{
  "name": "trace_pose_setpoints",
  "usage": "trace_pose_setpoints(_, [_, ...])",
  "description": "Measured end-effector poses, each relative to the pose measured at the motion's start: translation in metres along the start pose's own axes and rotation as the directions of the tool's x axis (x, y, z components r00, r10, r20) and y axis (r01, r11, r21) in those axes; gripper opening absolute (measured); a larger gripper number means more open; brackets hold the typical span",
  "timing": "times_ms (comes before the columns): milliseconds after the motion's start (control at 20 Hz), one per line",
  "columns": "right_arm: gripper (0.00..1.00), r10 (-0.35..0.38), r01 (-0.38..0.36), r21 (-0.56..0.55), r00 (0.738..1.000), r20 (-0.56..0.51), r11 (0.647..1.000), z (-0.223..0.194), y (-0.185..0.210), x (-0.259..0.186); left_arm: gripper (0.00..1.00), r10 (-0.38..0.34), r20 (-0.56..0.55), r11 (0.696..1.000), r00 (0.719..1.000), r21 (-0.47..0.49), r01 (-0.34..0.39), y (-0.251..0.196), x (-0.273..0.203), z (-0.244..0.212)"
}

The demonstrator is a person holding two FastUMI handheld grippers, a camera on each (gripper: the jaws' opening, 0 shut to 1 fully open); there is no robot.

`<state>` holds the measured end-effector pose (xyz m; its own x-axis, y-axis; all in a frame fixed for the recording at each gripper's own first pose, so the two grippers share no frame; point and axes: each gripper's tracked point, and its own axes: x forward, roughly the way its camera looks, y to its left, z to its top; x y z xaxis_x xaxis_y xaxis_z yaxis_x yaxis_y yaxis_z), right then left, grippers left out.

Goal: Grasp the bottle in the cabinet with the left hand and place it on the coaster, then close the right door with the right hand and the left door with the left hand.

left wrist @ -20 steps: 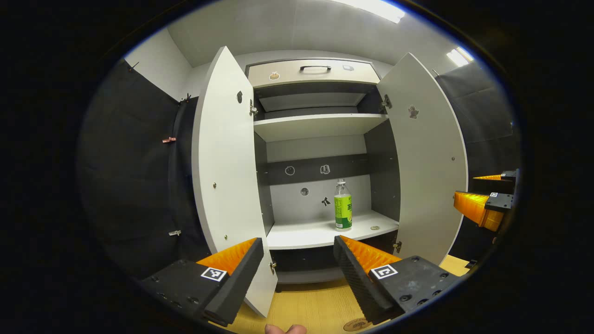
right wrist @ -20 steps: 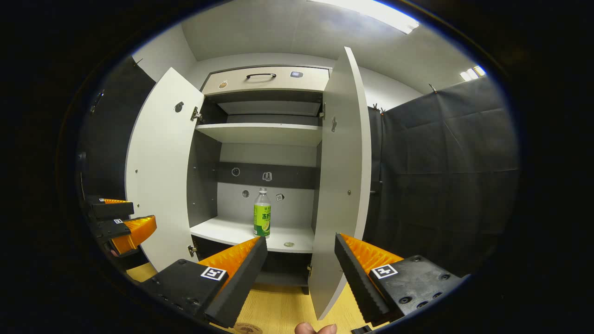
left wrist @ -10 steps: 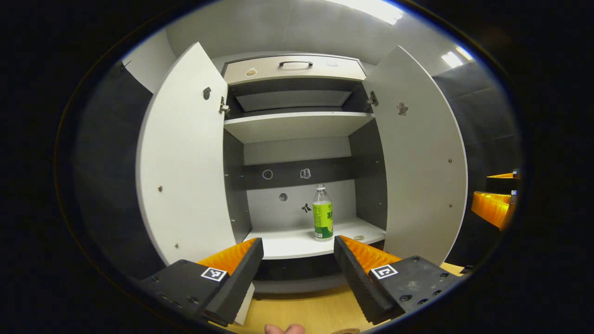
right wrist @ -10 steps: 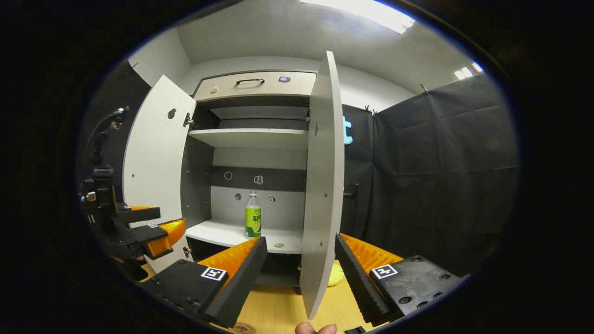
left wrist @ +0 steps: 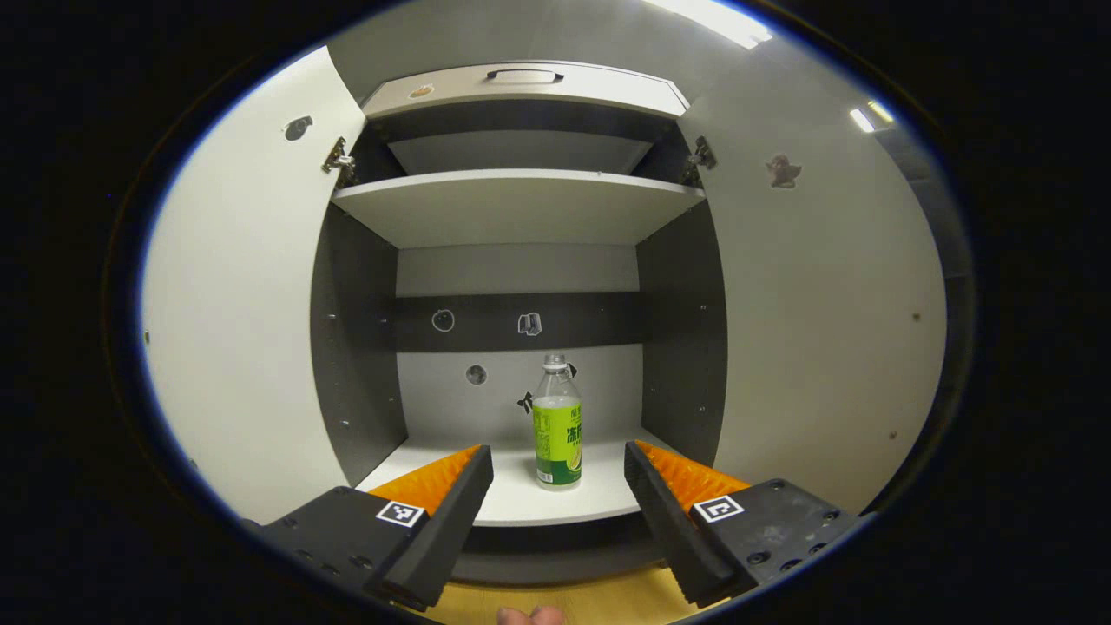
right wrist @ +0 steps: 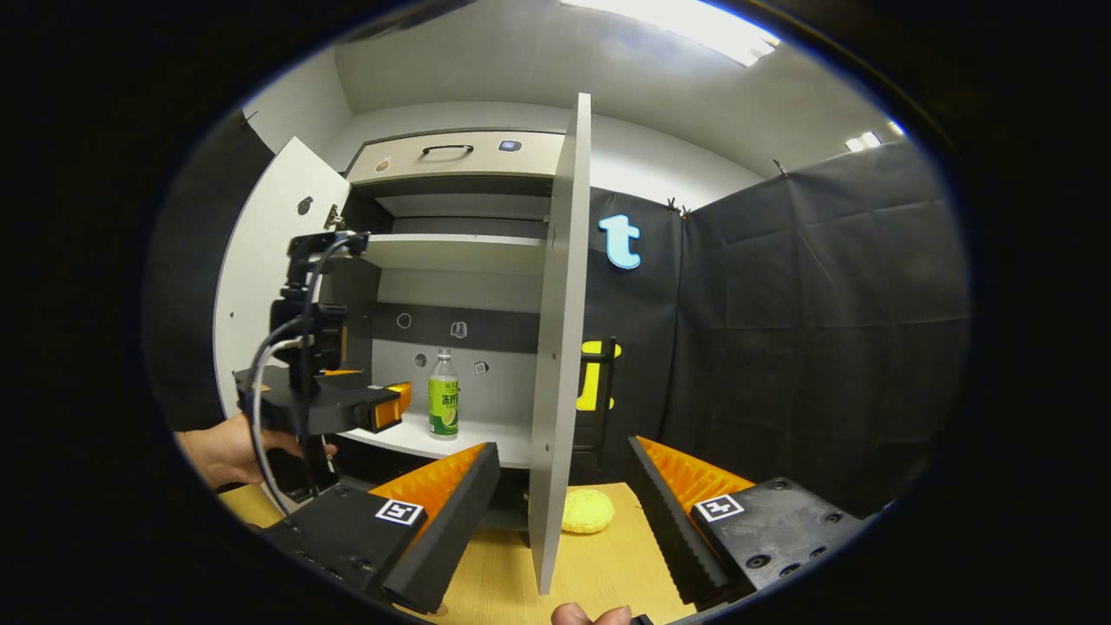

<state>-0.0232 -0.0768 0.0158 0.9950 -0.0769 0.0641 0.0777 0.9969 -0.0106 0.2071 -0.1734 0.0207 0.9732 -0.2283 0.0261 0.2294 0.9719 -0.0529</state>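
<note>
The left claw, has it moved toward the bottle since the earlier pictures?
Yes. In the right gripper view the left claw has come forward from beside the left door to the shelf edge, near the bottle.

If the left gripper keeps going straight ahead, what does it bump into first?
Most likely the bottle. It stands on the lower shelf right between the open fingers of the left gripper, with nothing in front of it. Depth is hard to judge, so the fingers might pass either side of it.
</note>
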Motion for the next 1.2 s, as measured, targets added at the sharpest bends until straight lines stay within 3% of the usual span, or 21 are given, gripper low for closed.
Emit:
trace_pose_setpoints(350, [0.97,-0.020,0.021,-0.023,0.999,0.029,1.000,0.004,-0.022,0.010,0.96,0.012,-0.044,1.000,0.999,0.014,-0.011,0.006,0.098,-0.024])
trace_pose_setpoints(550, [0.97,-0.025,0.025,-0.025,1.000,0.010,0.999,-0.003,-0.029,0.022,0.97,0.036,-0.046,0.998,0.998,0.044,-0.034,0.014,0.138,-0.038])
trace_pose_setpoints(1000, [0.97,-0.035,0.034,-0.060,0.999,-0.016,0.998,-0.014,-0.042,0.032,0.96,0.006,-0.056,0.999,0.998,0.041,-0.004,0.005,0.199,-0.057])
trace_pose_setpoints(1050, [0.97,-0.039,0.038,-0.060,0.999,-0.020,0.997,-0.015,-0.043,0.033,0.94,0.003,-0.058,0.999,0.998,0.037,-0.001,0.004,0.199,-0.056])
trace_pose_setpoints(1100, [0.97,-0.043,0.042,-0.061,0.999,-0.022,0.997,-0.015,-0.045,0.033,0.80,-0.008,-0.054,1.000,0.999,0.028,0.009,0.004,0.200,-0.056])
trace_pose_setpoints(1200, [0.97,-0.047,0.045,-0.058,0.999,-0.020,0.997,-0.015,-0.047,0.033,0.78,-0.018,-0.063,1.000,0.998,0.019,0.019,0.001,0.195,-0.056])
